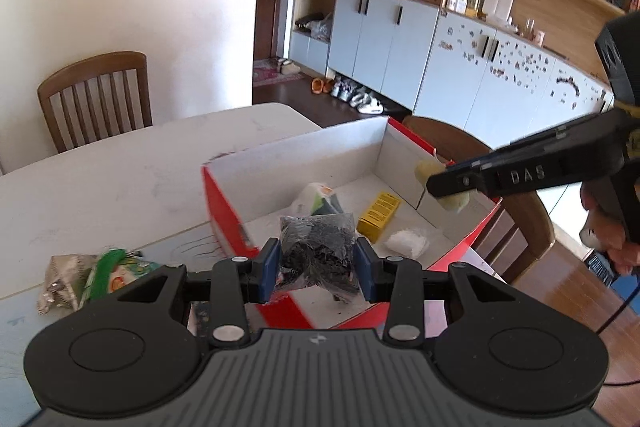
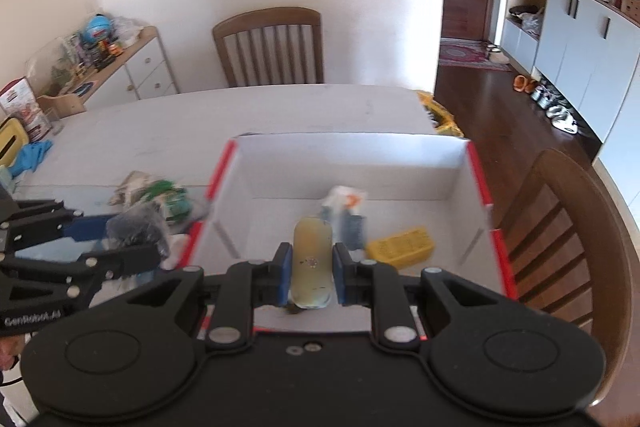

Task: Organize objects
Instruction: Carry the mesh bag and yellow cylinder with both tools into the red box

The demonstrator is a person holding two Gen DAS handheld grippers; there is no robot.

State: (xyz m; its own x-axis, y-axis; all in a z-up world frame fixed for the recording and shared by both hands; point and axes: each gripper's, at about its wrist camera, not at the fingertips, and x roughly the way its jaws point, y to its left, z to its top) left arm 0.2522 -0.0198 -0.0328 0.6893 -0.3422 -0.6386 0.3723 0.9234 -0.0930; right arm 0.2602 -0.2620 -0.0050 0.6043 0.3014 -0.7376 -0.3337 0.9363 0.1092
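Note:
A red cardboard box (image 1: 224, 211) with a white inside stands on the white table (image 1: 120, 171). In it lie a yellow packet (image 1: 378, 215), a small white-and-green pouch (image 1: 320, 197) and a white crumpled wad (image 1: 406, 243). My left gripper (image 1: 316, 269) is shut on a clear bag of dark stuff (image 1: 316, 247), held over the box's near left corner. My right gripper (image 2: 311, 275) is shut on a pale yellow oblong item (image 2: 312, 263) above the box (image 2: 476, 171). The right gripper also shows at the right of the left wrist view (image 1: 444, 187).
A green and silver snack bag (image 1: 92, 275) lies on the table left of the box. Wooden chairs stand at the far side (image 2: 272, 43) and right of the table (image 2: 560, 227). A yellow bag (image 2: 440, 115) peeks behind the box. Cabinets and shoes line the far wall.

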